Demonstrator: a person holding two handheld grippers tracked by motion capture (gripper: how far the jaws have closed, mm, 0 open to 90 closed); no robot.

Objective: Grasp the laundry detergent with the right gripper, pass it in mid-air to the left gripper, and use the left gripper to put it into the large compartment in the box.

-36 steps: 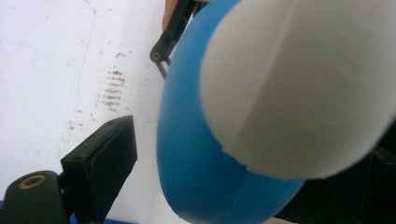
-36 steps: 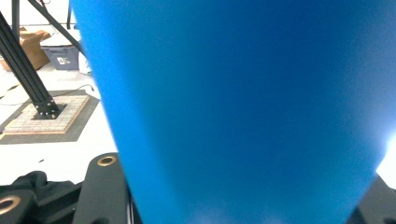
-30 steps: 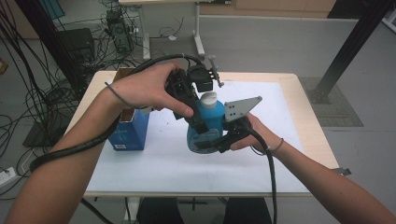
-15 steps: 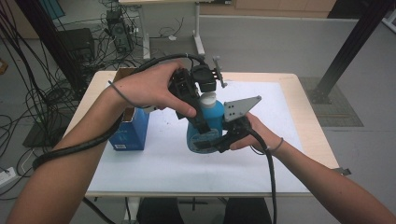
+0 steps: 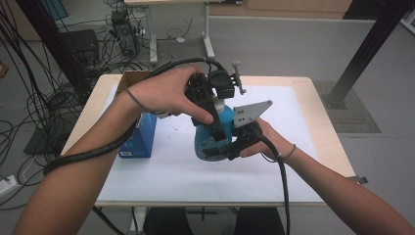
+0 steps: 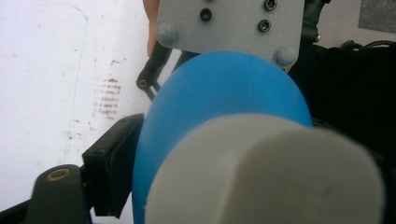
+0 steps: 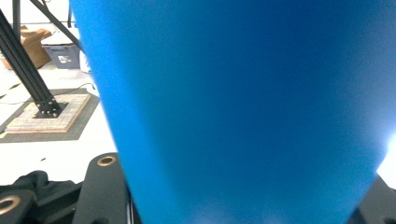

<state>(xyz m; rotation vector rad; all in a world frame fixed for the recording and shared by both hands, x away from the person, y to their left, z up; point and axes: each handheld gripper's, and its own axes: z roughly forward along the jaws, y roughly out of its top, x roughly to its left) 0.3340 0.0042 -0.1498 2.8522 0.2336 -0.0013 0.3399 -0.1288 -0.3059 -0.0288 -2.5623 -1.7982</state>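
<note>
No legible writing

The blue box (image 5: 139,139) just left of the blue bottle (image 5: 215,132) carries a pale label strip near its lower edge (print on it too small to make out), and the bottle itself, seen close in both gripper views, bears no letters, numbers or brand marks that can be read.

Even, soft overhead light; faint shadows on the table (image 5: 161,176). Both gripper views blurred close-up; glare at lower right.
</note>
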